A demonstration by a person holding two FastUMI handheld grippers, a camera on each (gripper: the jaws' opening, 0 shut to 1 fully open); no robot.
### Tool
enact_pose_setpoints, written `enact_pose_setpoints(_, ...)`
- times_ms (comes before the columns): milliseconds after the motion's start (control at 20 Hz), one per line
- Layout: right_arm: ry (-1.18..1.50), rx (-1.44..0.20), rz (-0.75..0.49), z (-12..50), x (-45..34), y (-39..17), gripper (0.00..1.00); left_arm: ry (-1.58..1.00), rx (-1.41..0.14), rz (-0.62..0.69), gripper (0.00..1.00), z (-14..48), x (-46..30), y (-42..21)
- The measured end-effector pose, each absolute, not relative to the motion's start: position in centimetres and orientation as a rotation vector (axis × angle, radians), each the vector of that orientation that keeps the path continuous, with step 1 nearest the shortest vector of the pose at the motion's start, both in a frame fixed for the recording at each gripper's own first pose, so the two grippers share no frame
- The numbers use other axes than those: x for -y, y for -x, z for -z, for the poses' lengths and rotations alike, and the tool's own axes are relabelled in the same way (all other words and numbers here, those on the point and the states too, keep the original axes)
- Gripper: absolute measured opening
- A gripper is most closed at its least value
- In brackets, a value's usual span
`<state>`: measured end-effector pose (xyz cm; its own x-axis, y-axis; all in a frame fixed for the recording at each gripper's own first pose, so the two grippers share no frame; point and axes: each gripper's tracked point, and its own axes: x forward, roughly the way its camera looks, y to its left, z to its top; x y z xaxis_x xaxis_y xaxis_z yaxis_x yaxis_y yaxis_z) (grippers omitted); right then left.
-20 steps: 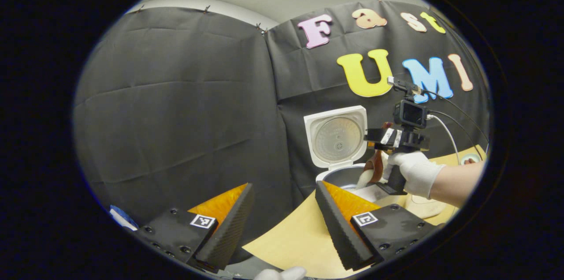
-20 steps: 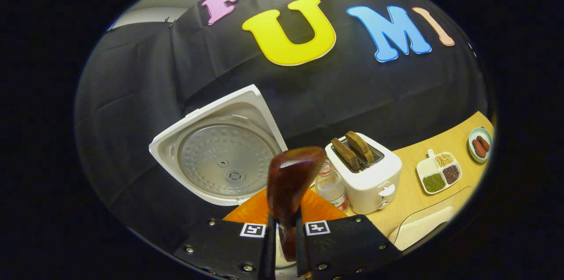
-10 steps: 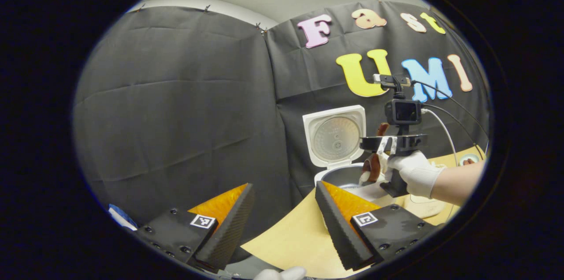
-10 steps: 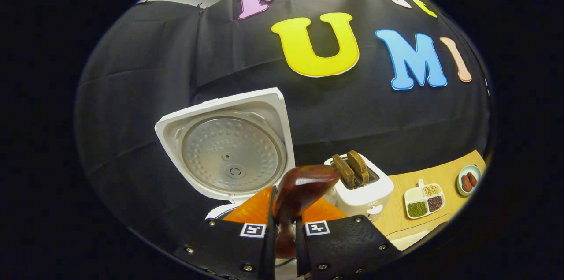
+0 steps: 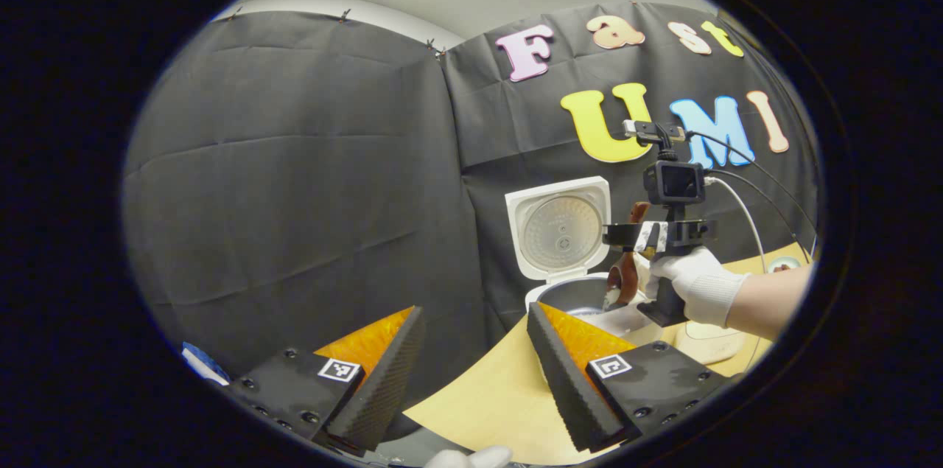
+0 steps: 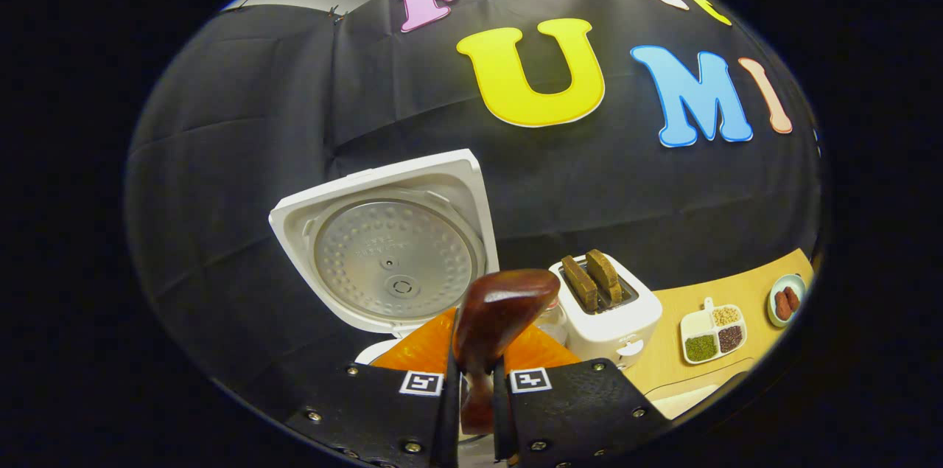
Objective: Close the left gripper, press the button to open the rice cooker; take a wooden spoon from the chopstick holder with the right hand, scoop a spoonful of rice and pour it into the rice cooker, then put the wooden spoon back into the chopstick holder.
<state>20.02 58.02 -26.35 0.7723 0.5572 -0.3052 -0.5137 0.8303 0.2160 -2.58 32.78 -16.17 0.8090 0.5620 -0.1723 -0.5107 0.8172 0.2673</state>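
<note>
The right gripper (image 6: 471, 398) clamps the wooden spoon (image 6: 495, 320) by its neck, bowl up, beside the open rice cooker (image 5: 571, 262). The left gripper (image 5: 471, 357) hangs with its jaws wide apart, holding nothing, well back from the pot. Whether rice remains in the bowl is hard to tell. The narrow grip (both fingers on a rounded neck) could let the spoon twist, so it might miss the chopstick holder.

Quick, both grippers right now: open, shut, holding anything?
Left gripper: open, holding nothing.
Right gripper: shut on the wooden spoon, near the open rice cooker.
</note>
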Motion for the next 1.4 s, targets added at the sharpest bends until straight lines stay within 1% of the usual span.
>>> enact_pose_setpoints(50, -0.148, -0.384, -0.593, 26.3, -58.4, -19.8, 0.18, -0.217, -0.249, -0.578, 1.00, 16.1, -32.8, 2.6)
enact_pose_setpoints(150, -0.146, -0.331, -0.603, 25.0, -58.6, -20.1, 0.18, -0.218, -0.250, -0.581, 1.00, 16.0, -32.8, 2.6)
enact_pose_setpoints(250, -0.118, -0.284, -0.604, 24.6, -58.5, -20.3, 0.18, -0.215, -0.250, -0.585, 0.96, 16.2, -32.9, 3.0)
enact_pose_setpoints(300, -0.110, -0.291, -0.603, 25.0, -58.5, -20.4, 0.18, -0.213, -0.252, -0.585, 0.94, 16.4, -32.9, 2.9)
enact_pose_setpoints(350, -0.096, -0.290, -0.606, 25.5, -58.2, -20.4, 0.18, -0.211, -0.254, -0.583, 0.94, 16.5, -32.9, 2.8)
enact_pose_setpoints(400, -0.079, -0.284, -0.601, 25.6, -58.0, -20.5, 0.18, -0.212, -0.255, -0.584, 1.00, 16.6, -32.9, 3.0)
enact_pose_setpoints(600, -0.056, -0.253, -0.605, 25.7, -58.1, -20.1, 0.18, -0.215, -0.261, -0.577, 1.00, 16.9, -32.7, 2.7)
enact_pose_setpoints(650, -0.063, -0.262, -0.611, 25.7, -58.2, -20.3, 0.18, -0.215, -0.260, -0.572, 0.97, 16.8, -32.7, 2.6)
enact_pose_setpoints(700, -0.075, -0.289, -0.608, 26.2, -58.2, -20.4, 0.18, -0.216, -0.260, -0.572, 1.00, 16.9, -32.6, 2.6)
enact_pose_setpoints(850, -0.111, -0.316, -0.619, 25.7, -58.3, -20.3, 0.18, -0.215, -0.255, -0.566, 1.00, 16.6, -32.6, 2.5)
enact_pose_setpoints(950, -0.158, -0.349, -0.626, 25.5, -58.5, -20.2, 0.18, -0.212, -0.260, -0.562, 0.98, 16.7, -32.6, 2.3)
enact_pose_setpoints(1000, -0.203, -0.370, -0.633, 25.5, -58.6, -20.5, 0.19, -0.214, -0.265, -0.562, 0.97, 16.8, -32.6, 2.2)
enact_pose_setpoints(1100, -0.326, -0.436, -0.628, 25.4, -58.5, -20.7, 0.19, -0.219, -0.260, -0.557, 1.00, 16.4, -32.5, 2.0)
enact_pose_setpoints(1150, -0.404, -0.474, -0.619, 25.3, -58.1, -20.9, 0.19, -0.224, -0.260, -0.555, 0.97, 16.2, -32.4, 1.9)
enact_pose_setpoints(1200, -0.459, -0.512, -0.599, 25.3, -57.8, -20.9, 0.19, -0.230, -0.255, -0.553, 0.97, 16.1, -32.2, 1.9)
enact_pose_setpoints(1250, -0.491, -0.517, -0.594, 25.3, -57.5, -21.4, 0.19, -0.231, -0.250, -0.550, 1.00, 15.8, -31.9, 1.8)
enact_pose_setpoints(1400, -0.538, -0.533, -0.580, 25.1, -56.3, -22.1, 0.19, -0.233, -0.239, -0.542, 1.00, 15.3, -31.4, 1.5)
